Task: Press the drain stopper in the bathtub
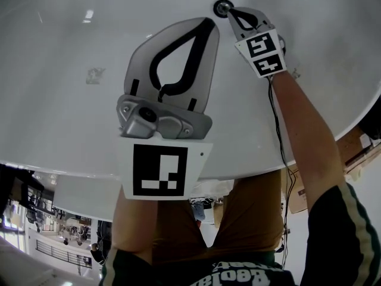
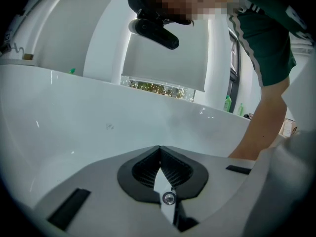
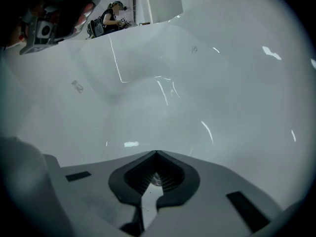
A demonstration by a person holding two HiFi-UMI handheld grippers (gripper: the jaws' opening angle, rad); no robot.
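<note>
Here, the drain stopper (image 1: 222, 6) sits in the floor of the bathtub (image 1: 71, 58), at its far end, a small dark ring with a metal centre. My right gripper (image 1: 231, 12) reaches down to it with my arm (image 1: 309, 136) stretched over the near rim, and its tip touches the stopper's edge. Its fingers are clenched together, tips meeting with nothing between them, as the right gripper view shows (image 3: 157, 153). My left gripper (image 1: 209, 21) hangs above the tub floor, nearer to me and well apart from the stopper. It is also pinched closed and empty, its ribbed pads (image 2: 174, 170) meeting at the tip. White tub wall fills both gripper views.
</note>
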